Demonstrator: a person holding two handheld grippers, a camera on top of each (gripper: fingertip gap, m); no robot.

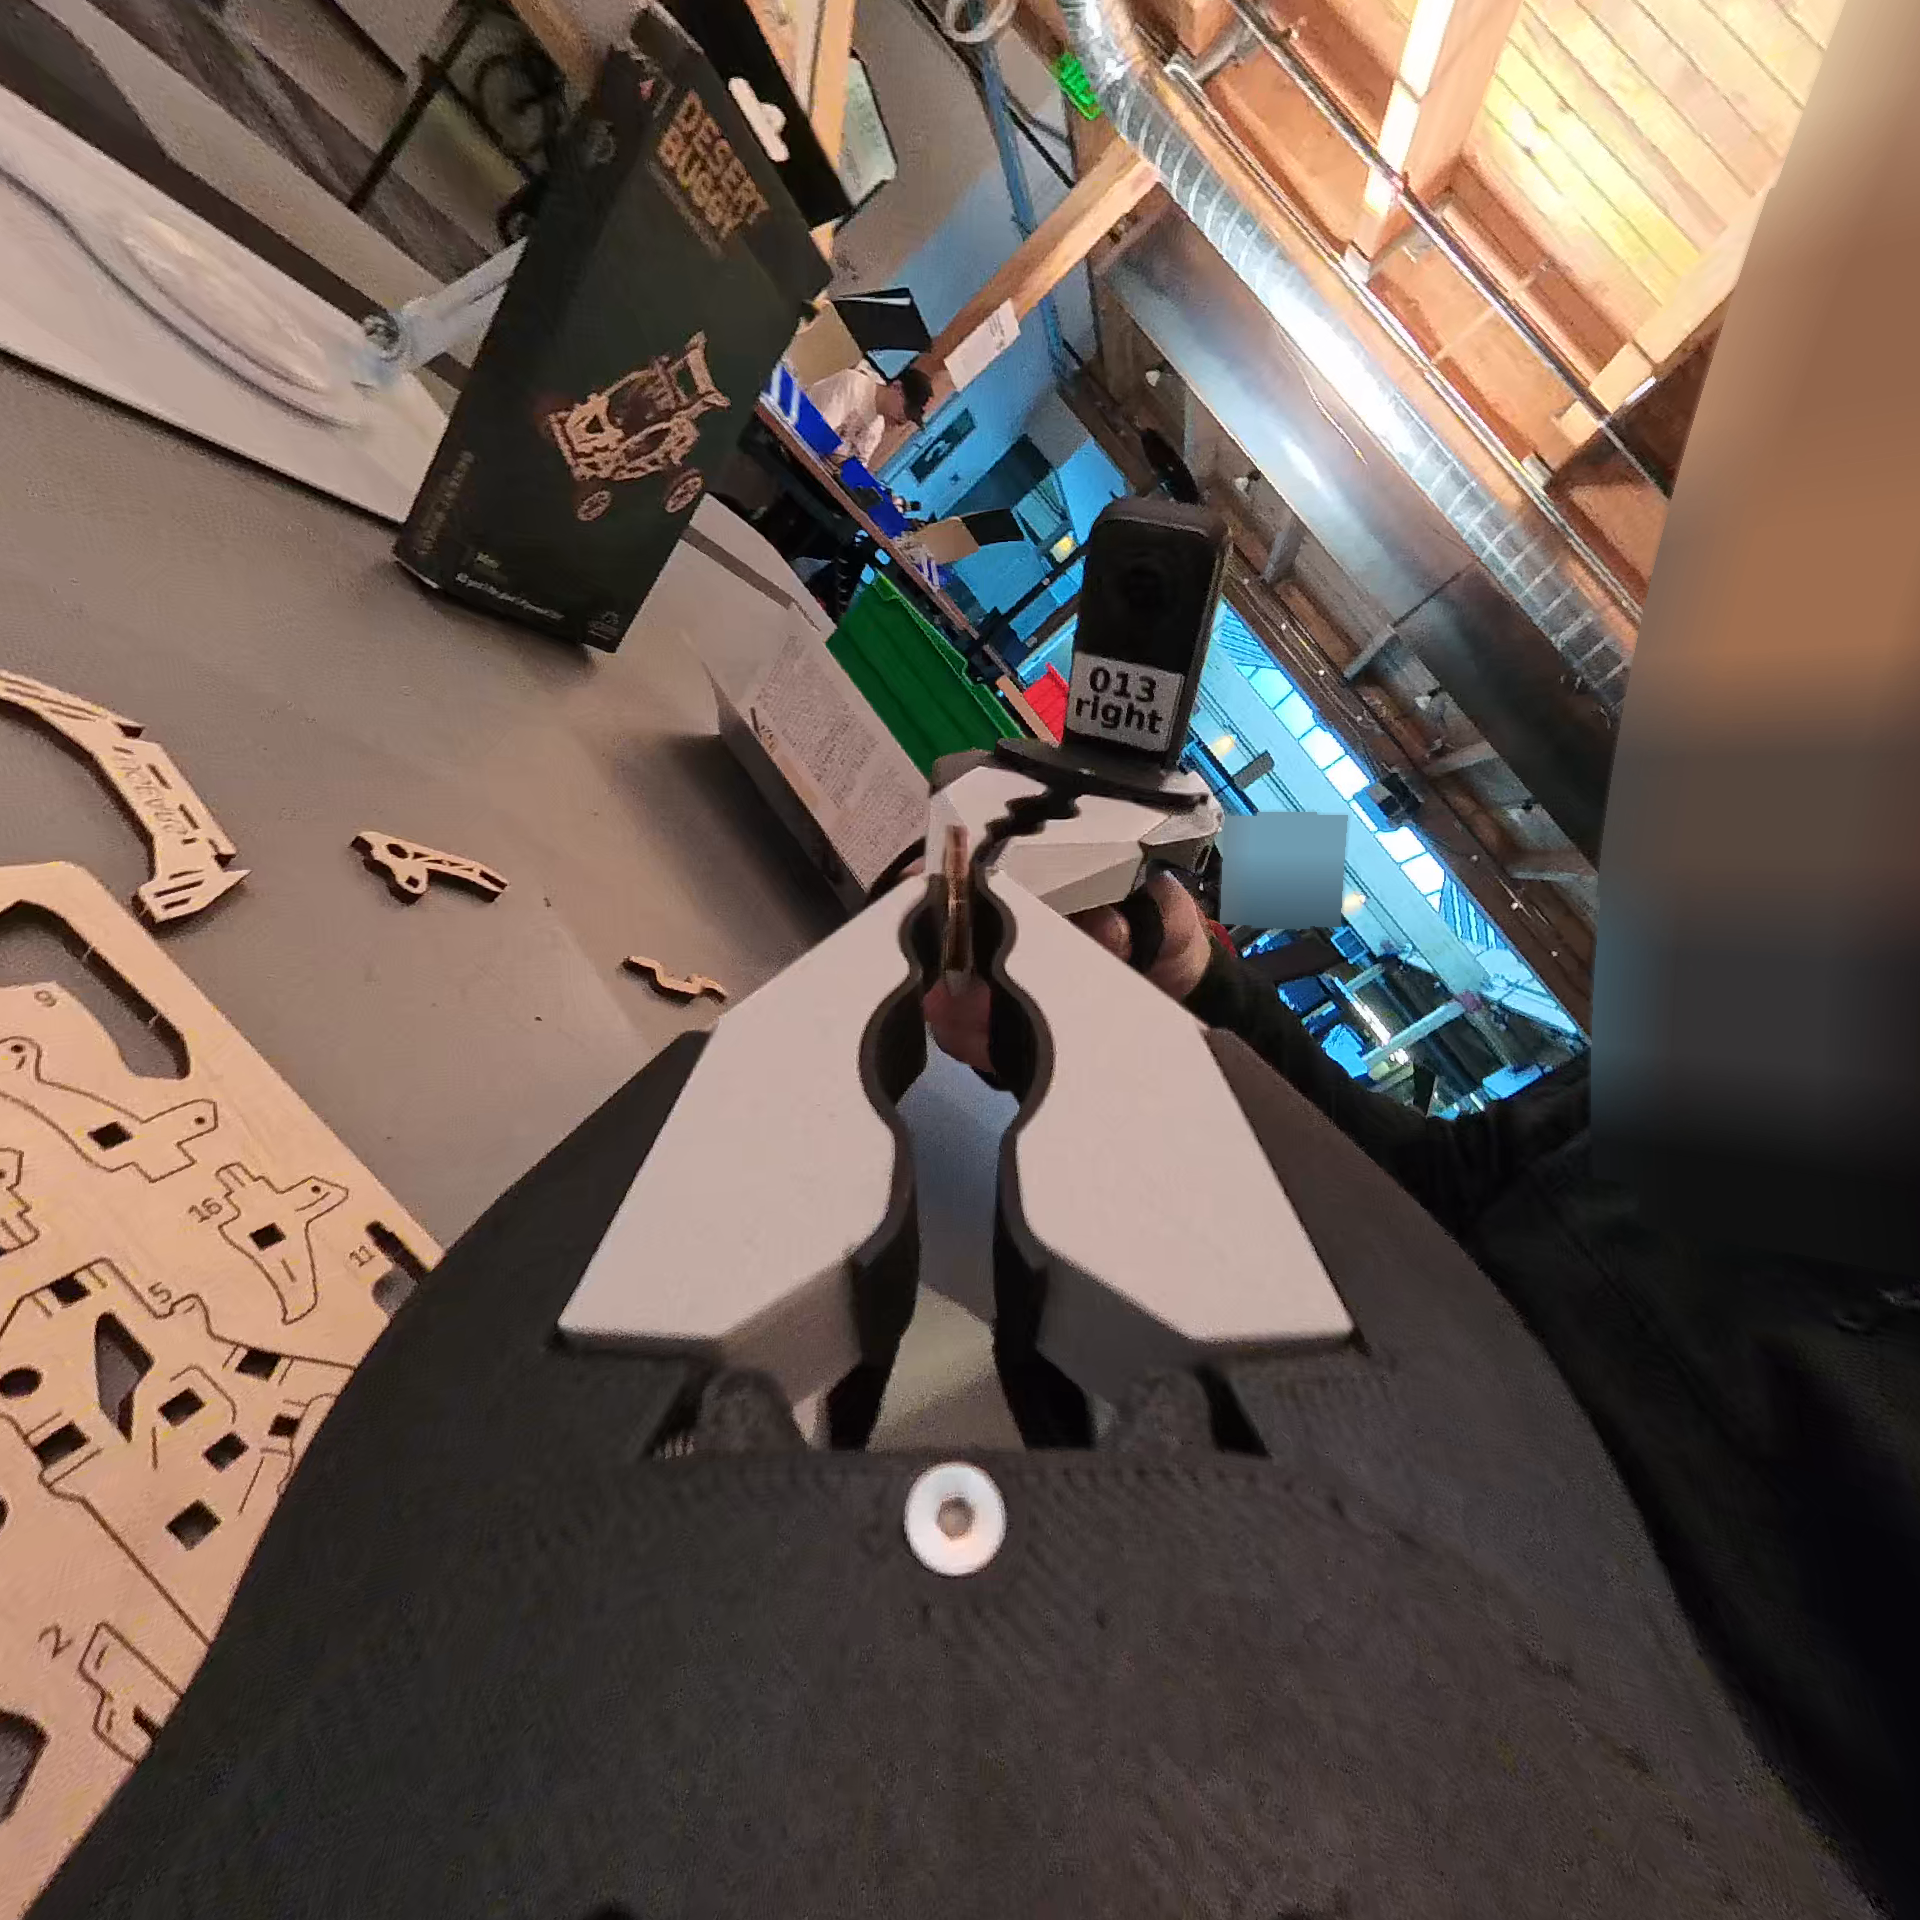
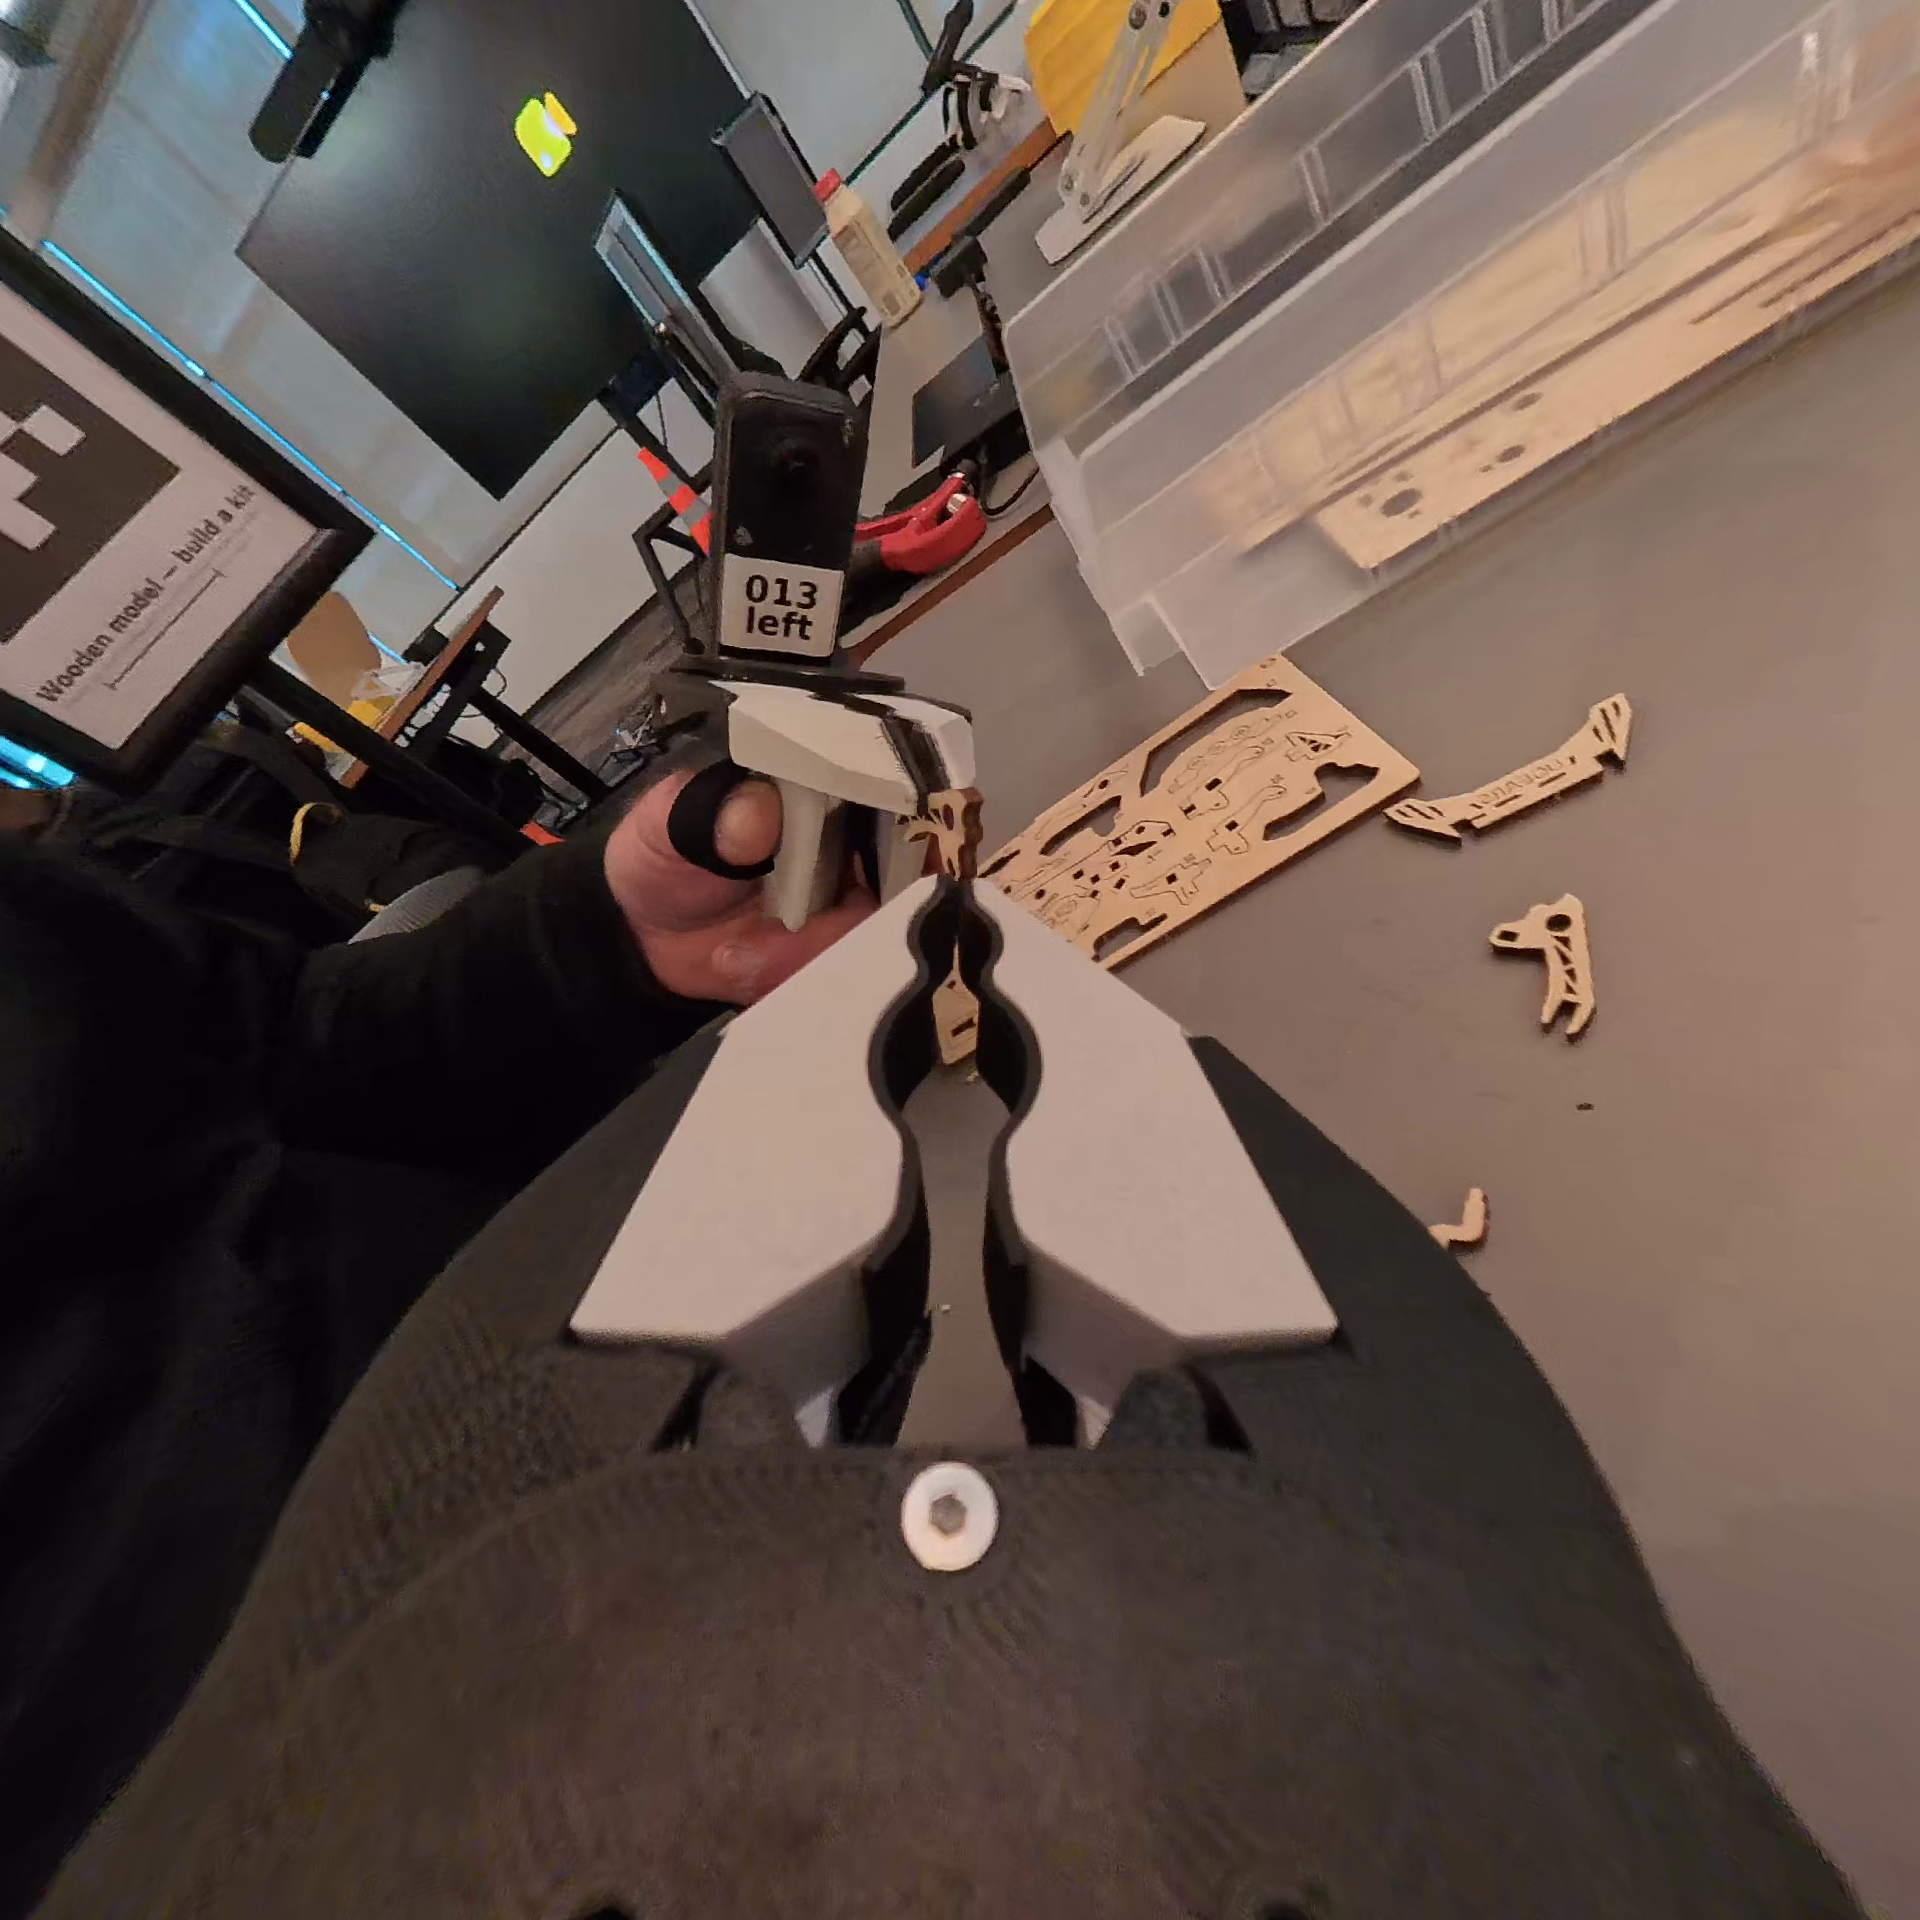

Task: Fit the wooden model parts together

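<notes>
My left gripper (image 1: 956, 899) is shut on a small flat wooden part (image 1: 954, 925), seen edge-on between its pads. The right wrist view shows that part (image 2: 948, 826) face-on, sticking out of the left gripper's tips (image 2: 920, 784) above the table. My right gripper (image 2: 958, 896) is shut, and its tips meet the lower end of that part. In the left wrist view it (image 1: 987, 831) sits just beyond the part, with no wood visible between its fingers. A punched wooden sheet (image 1: 156, 1247) lies on the grey table (image 1: 416, 675) and also shows in the right wrist view (image 2: 1195, 821).
Loose wooden parts lie on the table: a long curved one (image 1: 135, 790), a small one (image 1: 426, 862) and a wavy sliver (image 1: 675, 979). The dark kit box (image 1: 623, 364) stands at the back beside a white box (image 1: 821, 748). A clear plastic bin (image 2: 1455, 312) stands behind more loose parts (image 2: 1548, 961). My two grippers' fingertips are within a few centimetres of each other.
</notes>
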